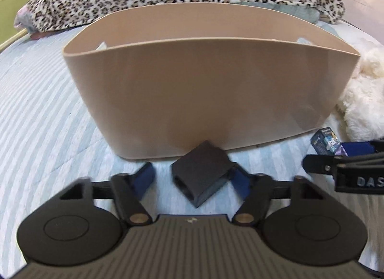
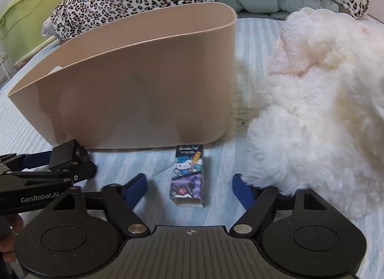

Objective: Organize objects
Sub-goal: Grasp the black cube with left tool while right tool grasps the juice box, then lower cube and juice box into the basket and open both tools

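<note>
Left wrist view: the left tongs [image 1: 193, 178] stand spread open around a tilted dark block [image 1: 201, 173], whose one edge touches the blue pad on one side, just in front of the beige bin [image 1: 187, 101] on the striped bed [image 1: 36, 110]. The right tongs [image 2: 189, 186] are open too, flanking a printed small box [image 2: 189, 176] lying by the bin's front corner, beside a white plush toy [image 2: 312, 110].

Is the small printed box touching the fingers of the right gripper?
Apart. In the right wrist view, the printed box lies between the open fingers of the right gripper, with bedsheet visible on both sides.
</note>
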Motion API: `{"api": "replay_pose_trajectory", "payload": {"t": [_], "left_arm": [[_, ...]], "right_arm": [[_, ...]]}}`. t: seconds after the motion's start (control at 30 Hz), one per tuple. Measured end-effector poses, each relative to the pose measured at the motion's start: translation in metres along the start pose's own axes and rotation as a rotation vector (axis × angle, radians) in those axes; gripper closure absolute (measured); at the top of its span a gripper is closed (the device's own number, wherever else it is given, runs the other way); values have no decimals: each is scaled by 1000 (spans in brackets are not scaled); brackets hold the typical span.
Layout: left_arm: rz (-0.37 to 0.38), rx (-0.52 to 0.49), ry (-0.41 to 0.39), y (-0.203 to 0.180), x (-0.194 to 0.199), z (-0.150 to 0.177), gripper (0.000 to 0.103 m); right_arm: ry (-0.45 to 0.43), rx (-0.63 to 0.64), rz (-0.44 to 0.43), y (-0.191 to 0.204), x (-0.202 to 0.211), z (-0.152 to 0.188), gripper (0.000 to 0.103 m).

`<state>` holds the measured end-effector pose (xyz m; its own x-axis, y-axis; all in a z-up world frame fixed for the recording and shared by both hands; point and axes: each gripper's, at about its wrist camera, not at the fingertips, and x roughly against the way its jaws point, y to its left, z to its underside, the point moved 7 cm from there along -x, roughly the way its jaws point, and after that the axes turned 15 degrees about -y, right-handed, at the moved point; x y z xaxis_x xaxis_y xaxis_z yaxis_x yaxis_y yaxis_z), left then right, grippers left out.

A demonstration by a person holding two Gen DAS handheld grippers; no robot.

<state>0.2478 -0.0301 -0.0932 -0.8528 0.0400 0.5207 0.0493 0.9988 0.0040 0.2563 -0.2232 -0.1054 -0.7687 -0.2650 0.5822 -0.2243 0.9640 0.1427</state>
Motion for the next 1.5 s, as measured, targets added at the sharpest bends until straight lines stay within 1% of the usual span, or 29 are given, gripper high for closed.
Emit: {"api": "replay_pose_trajectory", "payload": {"t": [0.03, 0.1, 0.13, 0.17, 0.2, 0.37, 0.43, 0.47, 0.53, 0.57, 0.6, 0.63, 0.67, 0.73, 0.77, 0.83, 0.87, 1.0, 1.07, 1.17, 1.27, 1.3, 1.37, 1.4, 1.43, 1.47, 1.5], "left_arm": [[7, -2, 0, 0, 0, 0, 52], [12, -2, 1, 0, 1, 0, 53], [17, -1, 1, 0, 1, 0, 53], [20, -2, 0, 1, 2, 1, 53], [21, -3, -3, 2, 3, 2, 53], [9, 10, -19, 7, 13, 3, 53], [-8, 10, -37, 10, 21, 0, 53], [-5, 12, -51, 11, 27, -2, 53], [3, 11, -79, 12, 38, -7, 53], [3, 7, -96, 13, 44, -10, 53], [1, 3, -114, 14, 50, -14, 53], [-1, 3, -130, 16, 56, -18, 53], [0, 5, -146, 17, 62, -23, 53], [0, 6, -179, 20, 73, -33, 53], [-1, 3, -197, 21, 78, -39, 53], [-3, -6, -232, 20, 87, -52, 53], [-3, -14, -250, 21, 91, -59, 53], [-5, -52, -314, 18, 99, -88, 53], [-10, -71, -338, 17, 98, -102, 53], [-19, -88, -362, 15, 90, -119, 53], [-21, -108, -360, 11, 69, -133, 53], [-24, -116, -355, 11, 61, -135, 53], [-38, -123, -330, 9, 42, -138, 53], [-41, -124, -311, 8, 33, -138, 53], [-41, -126, -292, 8, 25, -137, 53], [-43, -136, -270, 8, 16, -135, 53], [-48, -146, -251, 9, 8, -132, 53]], "right_arm": [[-3, 7, 2, 2, 0, -1, 42], [-3, 34, 1, 6, 0, -2, 55], [-4, 41, -3, 7, 1, -2, 70], [-6, 44, -10, 7, 2, -2, 80], [-8, 46, -13, 8, 4, -3, 81], [-24, 83, -15, 14, 12, -8, 82], [-49, 98, -10, 17, 21, -11, 82], [-76, 113, 4, 18, 31, -15, 82], [-88, 113, 11, 19, 37, -17, 82], [-123, 97, 7, 22, 51, -24, 82], [-123, 97, 7, 22, 51, -24, 82], [-146, 87, 3, 22, 58, -27, 82], [-196, 79, 7, 25, 70, -36, 82], [-250, 69, 13, 28, 80, -48, 82], [-250, 69, 13, 28, 80, -48, 82], [-293, 52, 10, 31, 89, -58, 82], [-343, 42, 1, 33, 99, -73, 82], [-421, 19, -8, 39, 104, -99, 82], [-437, 11, -8, 41, 104, -105, 82], [-470, -22, -11, 46, 97, -123, 82], [-478, -31, -5, 47, 91, -129, 82], [-481, -30, 5, 47, 85, -133, 82], [-475, -29, 34, 46, 61, -140, 82], [-475, -29, 34, 46, 61, -140, 82], [-462, -27, 45, 45, 53, -140, 82], [-424, -38, 61, 42, 35, -136, 82], [-424, -38, 61, 42, 35, -136, 82]]}}
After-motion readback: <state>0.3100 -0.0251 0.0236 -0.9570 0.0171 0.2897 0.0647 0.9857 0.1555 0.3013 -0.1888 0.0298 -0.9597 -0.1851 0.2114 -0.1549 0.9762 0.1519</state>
